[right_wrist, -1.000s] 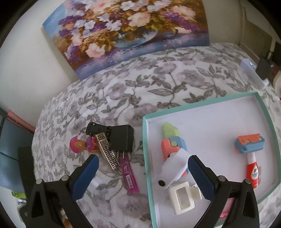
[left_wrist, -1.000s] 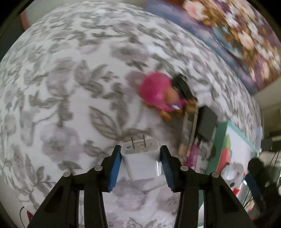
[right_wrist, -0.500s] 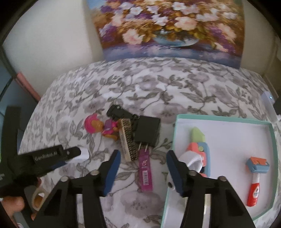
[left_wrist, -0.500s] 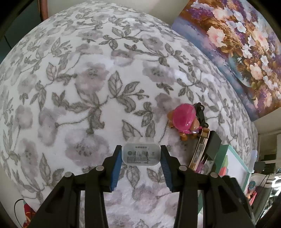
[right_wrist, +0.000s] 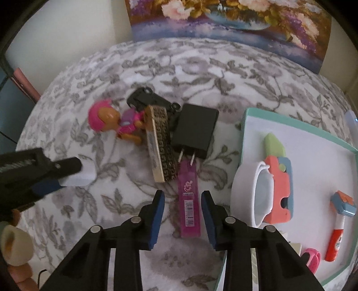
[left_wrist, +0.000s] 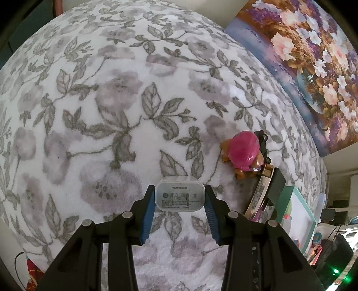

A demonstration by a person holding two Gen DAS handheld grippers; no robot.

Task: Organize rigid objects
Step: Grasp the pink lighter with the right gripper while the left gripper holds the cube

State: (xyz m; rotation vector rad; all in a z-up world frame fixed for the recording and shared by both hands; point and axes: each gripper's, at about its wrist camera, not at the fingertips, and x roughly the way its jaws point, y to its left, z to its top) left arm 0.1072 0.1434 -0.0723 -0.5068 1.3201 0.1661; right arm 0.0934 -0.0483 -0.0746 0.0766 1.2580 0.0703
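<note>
My left gripper (left_wrist: 180,202) is shut on a white charger plug (left_wrist: 180,196), held above the floral cloth; it also shows in the right wrist view (right_wrist: 78,174) at the left. My right gripper (right_wrist: 182,209) is open, its fingers either side of a flat pink case (right_wrist: 188,199) lying on the cloth. Beyond it lie a patterned gold-and-black bar (right_wrist: 159,143), a black charger (right_wrist: 195,132), a black toy car (right_wrist: 145,98) and a pink-helmeted toy figure (right_wrist: 107,118). The teal-rimmed white tray (right_wrist: 243,125) at the right holds several items.
In the tray are a white bowl-shaped piece (right_wrist: 252,192), a coral-and-blue toy (right_wrist: 279,185), an orange correction bottle (right_wrist: 335,237) and a pink clip (right_wrist: 312,259). A flower painting (right_wrist: 235,20) leans on the wall behind. The figure (left_wrist: 243,154) lies right of my left gripper.
My left gripper lifted the white plug and turned it so its label faces the camera. My right gripper moved left from over the tray, came down over the pink case and narrowed.
</note>
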